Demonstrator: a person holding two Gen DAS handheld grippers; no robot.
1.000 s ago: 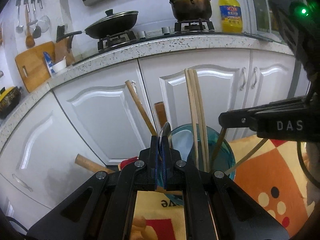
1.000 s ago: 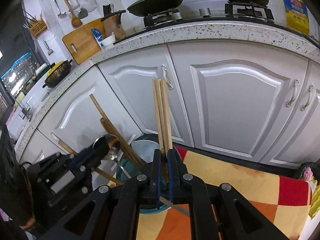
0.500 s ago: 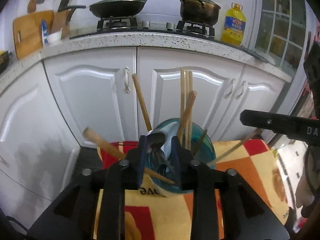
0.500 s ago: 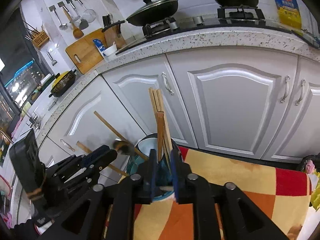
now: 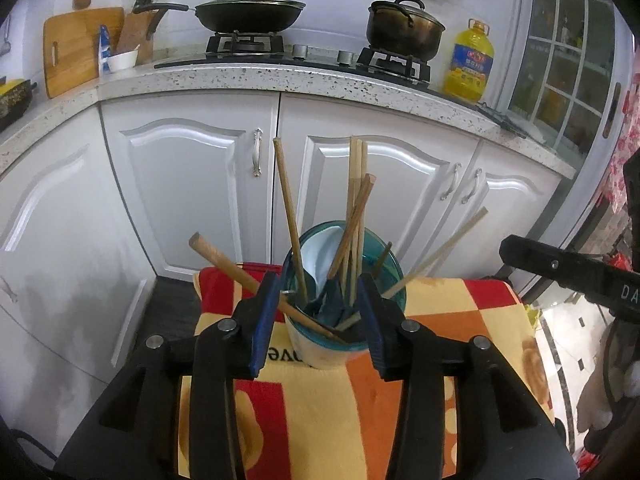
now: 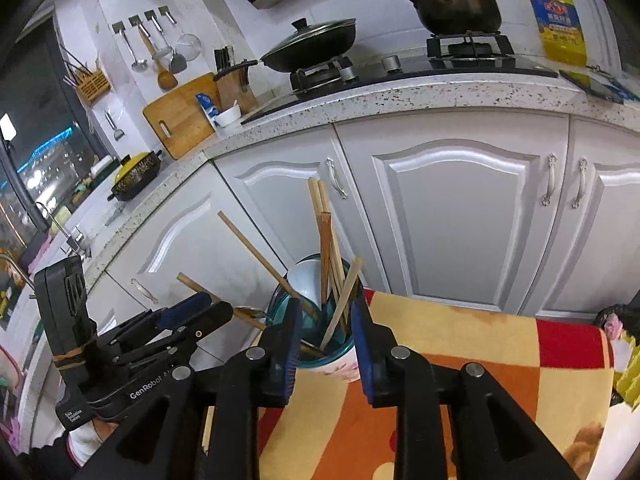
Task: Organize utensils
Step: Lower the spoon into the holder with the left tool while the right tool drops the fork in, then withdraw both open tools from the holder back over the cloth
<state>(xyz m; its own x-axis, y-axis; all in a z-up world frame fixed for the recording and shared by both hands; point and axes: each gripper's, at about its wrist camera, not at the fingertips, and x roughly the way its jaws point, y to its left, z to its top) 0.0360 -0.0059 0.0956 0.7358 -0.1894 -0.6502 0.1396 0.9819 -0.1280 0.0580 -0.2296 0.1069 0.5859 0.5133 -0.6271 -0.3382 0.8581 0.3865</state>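
A teal-rimmed cup stands on a checked cloth and holds several wooden chopsticks, wooden-handled utensils and a spoon. It also shows in the right wrist view with the chopsticks. My left gripper is open and empty, its jaws either side of the cup. My right gripper is open and empty, just above the cup. The left gripper shows at the left of the right wrist view.
White cabinet doors stand behind the cup under a speckled counter. On it are a wok, a pot and an oil bottle. The cloth's far edge drops off toward the cabinets.
Both grippers have opened and pulled back. The left let go of the spoon and the right let go of the chopsticks, which now stand in the cup.
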